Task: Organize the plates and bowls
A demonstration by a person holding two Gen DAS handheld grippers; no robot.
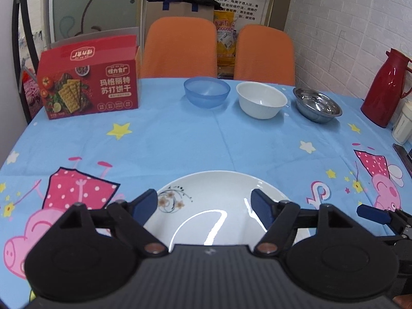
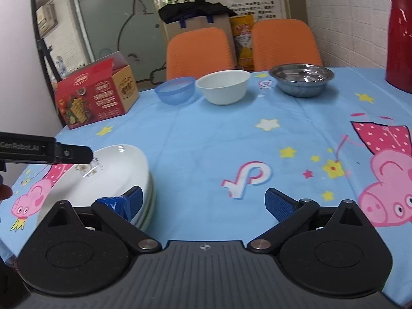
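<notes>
A stack of white plates (image 1: 206, 206) with a flower print lies at the near edge of the table; it shows at the left in the right wrist view (image 2: 116, 175). My left gripper (image 1: 204, 206) is open and hovers over the top plate. My right gripper (image 2: 203, 203) is open and empty, just right of the stack, with its left finger (image 2: 134, 200) beside the stack's rim. At the far side stand a blue bowl (image 1: 206, 92), a white bowl (image 1: 261, 99) and a steel bowl (image 1: 317, 104) in a row, each apart from the others.
A red cracker box (image 1: 88, 77) stands at the far left of the table. A red thermos (image 1: 386, 87) and a small white jar (image 1: 403, 123) stand at the right edge. Two orange chairs (image 1: 180, 46) sit behind the table (image 1: 180, 144), which has a blue cartoon cloth.
</notes>
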